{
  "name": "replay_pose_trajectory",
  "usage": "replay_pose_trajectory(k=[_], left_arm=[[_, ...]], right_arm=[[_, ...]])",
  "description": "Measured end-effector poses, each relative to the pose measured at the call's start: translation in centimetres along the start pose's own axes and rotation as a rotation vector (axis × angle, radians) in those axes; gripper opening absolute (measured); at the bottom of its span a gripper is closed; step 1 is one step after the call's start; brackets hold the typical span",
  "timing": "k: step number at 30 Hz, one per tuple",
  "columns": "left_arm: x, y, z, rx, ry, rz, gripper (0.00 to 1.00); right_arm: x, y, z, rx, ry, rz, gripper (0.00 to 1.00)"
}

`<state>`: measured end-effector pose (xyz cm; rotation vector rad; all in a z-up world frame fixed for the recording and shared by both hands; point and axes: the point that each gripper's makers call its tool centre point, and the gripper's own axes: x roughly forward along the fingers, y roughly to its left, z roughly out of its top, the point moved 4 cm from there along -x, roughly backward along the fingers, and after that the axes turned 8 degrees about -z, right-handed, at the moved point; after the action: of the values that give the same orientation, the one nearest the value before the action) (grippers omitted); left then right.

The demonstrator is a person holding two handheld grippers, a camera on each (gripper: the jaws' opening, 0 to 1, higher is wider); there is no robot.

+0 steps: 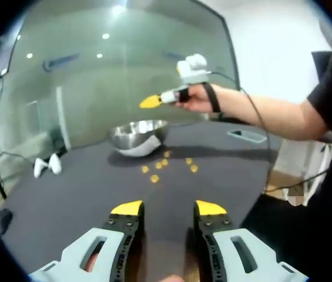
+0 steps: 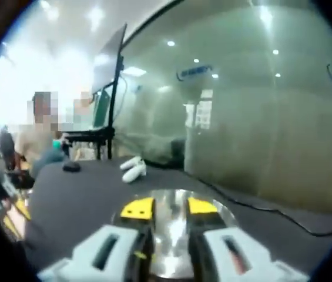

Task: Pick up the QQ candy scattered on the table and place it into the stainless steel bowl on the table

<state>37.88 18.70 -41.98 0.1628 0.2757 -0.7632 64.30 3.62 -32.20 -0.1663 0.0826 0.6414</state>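
Note:
The stainless steel bowl [image 1: 137,136] stands on the dark table [image 1: 66,205] at the far side. Several yellow QQ candies [image 1: 155,169] lie scattered on the table in front of it, some further right [image 1: 193,168]. My left gripper [image 1: 169,208] hovers low over the near table, open, with nothing between its yellow tips. A hand holds my right gripper [image 1: 151,101] in the air above the bowl. In the right gripper view its jaws [image 2: 170,207] stand a little apart, looking down into the bowl [image 2: 171,197], with no candy between them.
Two white controllers [image 1: 47,166] [image 2: 133,169] lie at the table's far left by a glass wall. A grey flat tray [image 1: 247,135] sits at the far right. A black puck [image 2: 70,167], a monitor [image 2: 101,100] and a cable [image 2: 260,208] show; people stand beyond.

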Motion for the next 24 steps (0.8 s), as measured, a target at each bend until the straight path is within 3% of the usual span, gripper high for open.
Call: replay_pose_trajectory(k=[5,11,14,15,18,22,24], left_arm=[[0.2,0.0,0.1,0.004,-0.002,-0.006,0.35],[0.5,0.2,0.5,0.016,-0.004,-0.011,0.35],[0.7,0.2,0.7,0.018,-0.007,-0.014,0.35],[0.8,0.2,0.7,0.023,-0.004,-0.015,0.35],[0.9,0.2,0.8,0.033,-0.001,-0.02,0.35],[1.0,0.3,1.0,0.035,-0.005,-0.02,0.35],[1.0,0.2,1.1,0.042,-0.006,-0.024,0.35]], right_arm=[[-1.1,-0.1,0.2,0.012,-0.002,0.006,0.19],[-4.7,0.6,1.5,0.008,-0.058,0.051,0.19],[-7.4,1.9,1.9,0.11,-0.106,0.187,0.19],[-8.3,2.0,1.6,0.128,-0.096,0.211,0.18],[-11.0,2.0,0.5,0.093,-0.104,0.196,0.18],[-14.3,3.3,-2.9,-0.011,-0.049,0.262,0.18],[-15.6,3.6,-4.4,-0.048,-0.032,0.249,0.18]])
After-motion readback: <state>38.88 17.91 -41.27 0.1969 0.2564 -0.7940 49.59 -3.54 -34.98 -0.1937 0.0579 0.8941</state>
